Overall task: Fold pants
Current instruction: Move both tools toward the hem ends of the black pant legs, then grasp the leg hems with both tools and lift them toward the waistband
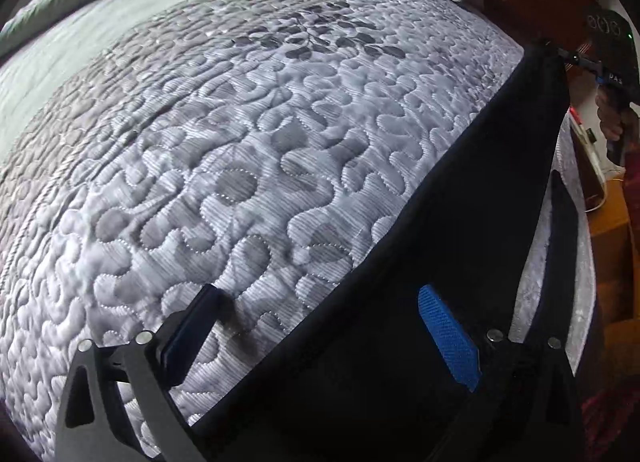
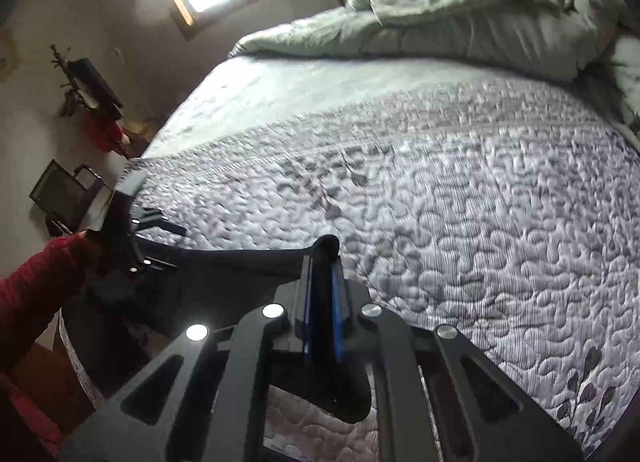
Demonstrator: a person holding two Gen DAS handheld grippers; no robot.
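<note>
Both tongs (image 2: 320,274) (R pinching) over pants (image 1: 400,262)

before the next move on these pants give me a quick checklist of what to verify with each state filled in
1. Right gripper has a hold: ok. Its fingers are closed on an edge of the black pants.
2. Left gripper has a hold: not ok. Its fingers stand wide apart, with the pants under the blue pad and nothing pinched.
3. Edge between the two grippers taut: ok. It runs in a straight line in both views.
4. Quilted bedspread free of clutter where the pants will land: ok.
5. Rumpled comforter out of the way: ok, bunched at the far end of the bed.
6. Both legs lined up: cannot tell.
</note>
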